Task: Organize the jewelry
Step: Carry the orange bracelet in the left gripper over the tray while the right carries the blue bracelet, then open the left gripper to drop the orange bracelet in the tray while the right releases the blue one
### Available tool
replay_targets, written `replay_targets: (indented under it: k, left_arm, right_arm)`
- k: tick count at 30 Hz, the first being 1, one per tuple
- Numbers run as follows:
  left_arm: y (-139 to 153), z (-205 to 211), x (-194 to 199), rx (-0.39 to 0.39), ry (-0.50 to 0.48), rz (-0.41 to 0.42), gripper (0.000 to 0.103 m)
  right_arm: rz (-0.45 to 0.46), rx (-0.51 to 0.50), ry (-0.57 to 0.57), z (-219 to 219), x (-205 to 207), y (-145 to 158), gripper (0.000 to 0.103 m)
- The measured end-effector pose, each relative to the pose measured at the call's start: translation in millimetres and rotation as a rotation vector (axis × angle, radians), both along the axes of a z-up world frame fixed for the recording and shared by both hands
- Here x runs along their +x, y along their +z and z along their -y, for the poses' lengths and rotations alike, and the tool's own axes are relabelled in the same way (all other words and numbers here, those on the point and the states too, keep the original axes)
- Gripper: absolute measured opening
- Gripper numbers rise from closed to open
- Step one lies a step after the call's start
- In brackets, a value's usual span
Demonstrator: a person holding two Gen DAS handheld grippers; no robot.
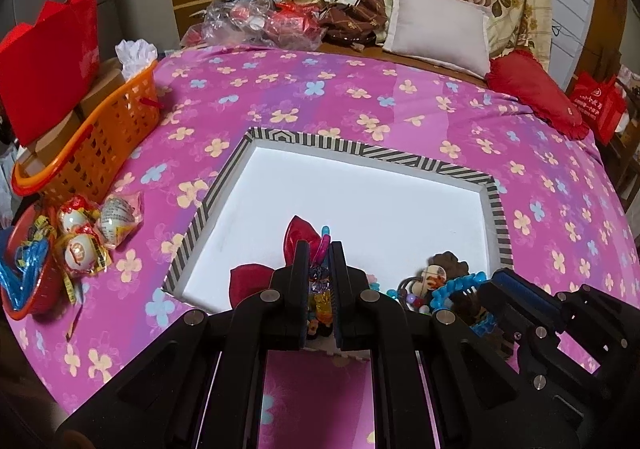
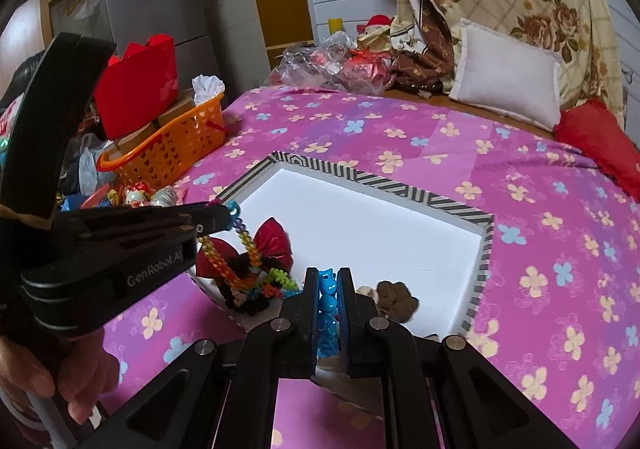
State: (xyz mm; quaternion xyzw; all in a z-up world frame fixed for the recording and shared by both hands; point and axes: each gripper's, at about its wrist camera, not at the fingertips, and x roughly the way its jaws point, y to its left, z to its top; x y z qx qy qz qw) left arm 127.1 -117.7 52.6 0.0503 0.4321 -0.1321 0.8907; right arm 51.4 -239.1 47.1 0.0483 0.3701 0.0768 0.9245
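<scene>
Left gripper (image 2: 218,219) clamps a rainbow bead chain (image 2: 244,249) that hangs vertically over the striped-rim tray's (image 2: 384,185) near-left corner. Right gripper (image 2: 329,281) grips a blue bead bracelet (image 2: 328,301) upright at the near edge; white floor beyond lies open.

A shallow tray (image 1: 494,205) lies on the bed (image 1: 360,97). Inside it, along its 6 o'clock wall, sit a bow (image 2: 276,245) at 7 o'clock and a heap of beads (image 1: 444,285) at 5 o'clock. A basket (image 1: 100,141) stands on the bed at 9 o'clock of the tray; a pillow (image 1: 436,29) lies behind at 1 o'clock.
</scene>
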Motion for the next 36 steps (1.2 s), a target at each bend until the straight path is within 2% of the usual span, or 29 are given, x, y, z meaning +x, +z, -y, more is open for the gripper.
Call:
replay_targets:
  k: [8, 17, 23, 28, 31, 34, 36]
  left_arm:
    - [-15, 2, 13, -0.02, 0.008, -0.033, 0.008]
    - [-50, -5, 27, -0.01, 0.043, -0.109, 0.008]
    - [-74, -4, 28, 0.013, 0.057, -0.146, 0.008]
    - [-77, -4, 24, 0.023, 0.053, -0.137, 0.008]
    - [-77, -4, 21, 0.021, 0.055, -0.136, 0.008]
    - [-76, -5, 18, 0.013, 0.056, -0.141, 0.016]
    - [-75, -8, 14, 0.005, 0.056, -0.144, 0.038]
  right_arm:
    - [-0.057, 0.082, -0.026, 8, 23, -26, 0.008]
    - [-0.141, 0.091, -0.078, 25, 30, -65, 0.008]
    - [-0.149, 0.061, -0.044, 12, 31, -73, 0.008]
    - [-0.153, 0.08, -0.055, 15, 26, -73, 0.008]
    - [-0.158, 0.093, -0.073, 20, 21, -71, 0.014]
    - [-0.145, 0.105, -0.084, 24, 11, -67, 0.024]
    - [-0.14, 0.109, -0.087, 24, 5, -64, 0.025]
